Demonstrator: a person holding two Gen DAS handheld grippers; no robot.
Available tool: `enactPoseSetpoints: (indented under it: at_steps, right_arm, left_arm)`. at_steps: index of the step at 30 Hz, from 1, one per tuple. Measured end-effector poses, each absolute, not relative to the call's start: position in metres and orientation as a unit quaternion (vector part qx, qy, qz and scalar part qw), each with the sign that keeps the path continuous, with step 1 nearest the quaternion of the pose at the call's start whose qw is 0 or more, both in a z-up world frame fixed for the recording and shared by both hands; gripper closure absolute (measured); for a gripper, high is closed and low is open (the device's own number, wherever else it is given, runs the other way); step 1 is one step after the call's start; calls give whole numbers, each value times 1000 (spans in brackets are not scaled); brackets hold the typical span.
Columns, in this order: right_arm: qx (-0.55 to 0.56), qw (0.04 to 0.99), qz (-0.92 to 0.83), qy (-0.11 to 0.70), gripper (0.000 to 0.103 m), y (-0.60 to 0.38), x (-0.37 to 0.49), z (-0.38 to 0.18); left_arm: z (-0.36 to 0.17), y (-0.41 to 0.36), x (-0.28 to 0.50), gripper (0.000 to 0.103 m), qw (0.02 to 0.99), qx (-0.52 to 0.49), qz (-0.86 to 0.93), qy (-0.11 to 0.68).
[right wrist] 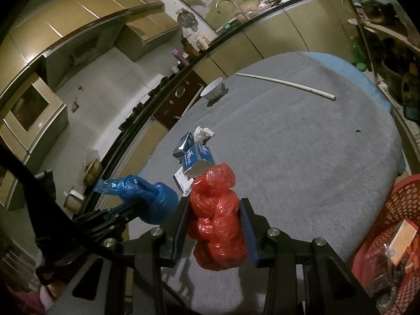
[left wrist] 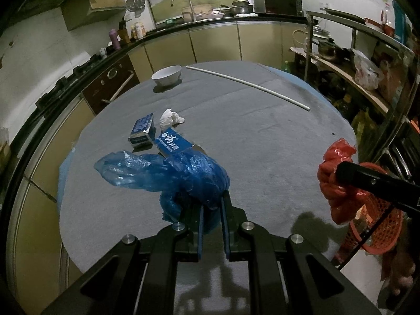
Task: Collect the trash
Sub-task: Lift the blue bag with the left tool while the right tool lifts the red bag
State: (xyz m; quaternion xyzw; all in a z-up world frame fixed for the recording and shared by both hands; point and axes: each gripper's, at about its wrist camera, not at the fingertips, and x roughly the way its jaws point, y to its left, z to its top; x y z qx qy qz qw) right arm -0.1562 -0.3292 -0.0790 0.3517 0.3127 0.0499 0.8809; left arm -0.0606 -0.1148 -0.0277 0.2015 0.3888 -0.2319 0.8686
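Observation:
My left gripper (left wrist: 212, 197) is shut on a crumpled blue plastic bag (left wrist: 168, 170), held above the grey table (left wrist: 262, 141). My right gripper (right wrist: 214, 204) is shut on a knotted red plastic bag (right wrist: 218, 225); the same red plastic bag (left wrist: 336, 181) hangs at the right of the left wrist view. The blue plastic bag (right wrist: 147, 197) shows at the left of the right wrist view, in the left gripper (right wrist: 139, 204). On the table lie two blue cartons (left wrist: 141, 130) (left wrist: 172, 141) and a white paper wad (left wrist: 170, 118). A red mesh basket (right wrist: 393, 225) stands at the right.
A white bowl (left wrist: 168, 74) and a long white rod (left wrist: 249, 85) lie at the table's far side. Kitchen cabinets and a sink counter (left wrist: 210, 21) curve behind. A cluttered metal shelf (left wrist: 354, 60) stands at the right. The red mesh basket (left wrist: 378, 225) holds some items.

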Motion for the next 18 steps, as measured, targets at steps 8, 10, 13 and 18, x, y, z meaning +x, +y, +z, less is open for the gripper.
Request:
enactPoseSetpoints:
  at_steps: [8, 10, 13, 18]
  right_arm:
    - [360, 879, 44, 311, 62, -337, -163, -82]
    - [362, 878, 42, 310, 62, -339, -165, -83]
    - [367, 877, 41, 309, 62, -340, -168, -83]
    - [372, 878, 38, 299, 62, -346, -174, -81]
  left_arm:
    - [-31, -126, -64, 91, 864, 211, -236, 392]
    - [-32, -129, -65, 91, 863, 215, -236, 391]
    - [-33, -133, -65, 91, 862, 217, -238, 392]
    - [-33, -140, -67, 91, 860, 223, -242, 390]
